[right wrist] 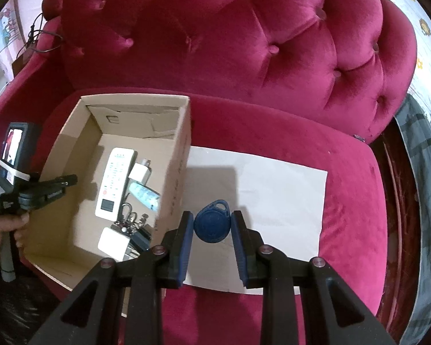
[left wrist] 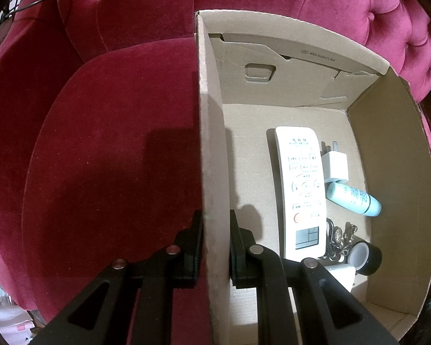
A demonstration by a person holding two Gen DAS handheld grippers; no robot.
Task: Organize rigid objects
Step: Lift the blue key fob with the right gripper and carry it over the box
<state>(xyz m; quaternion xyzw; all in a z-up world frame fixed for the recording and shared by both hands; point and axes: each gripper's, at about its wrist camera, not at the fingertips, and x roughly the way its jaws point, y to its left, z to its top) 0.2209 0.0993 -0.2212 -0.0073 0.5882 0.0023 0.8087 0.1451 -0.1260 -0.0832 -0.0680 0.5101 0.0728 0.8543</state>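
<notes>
I hold the right gripper (right wrist: 212, 227) clamped on the blue key fob (right wrist: 212, 225), between its 2 fingers. Left gripper (left wrist: 215, 247) clamps the cardboard box (left wrist: 212, 155) wall. Carry leftward, release low over bare floor.

A cardboard box (right wrist: 175, 155) sits on the sofa seat (right wrist: 353, 201), left of a paper sheet (right wrist: 284, 189). In the box, a remote (left wrist: 301, 189) lies left of a charger (left wrist: 334, 166) and tube (left wrist: 353, 198); a key fob (right wrist: 212, 224) lies over the sheet.
</notes>
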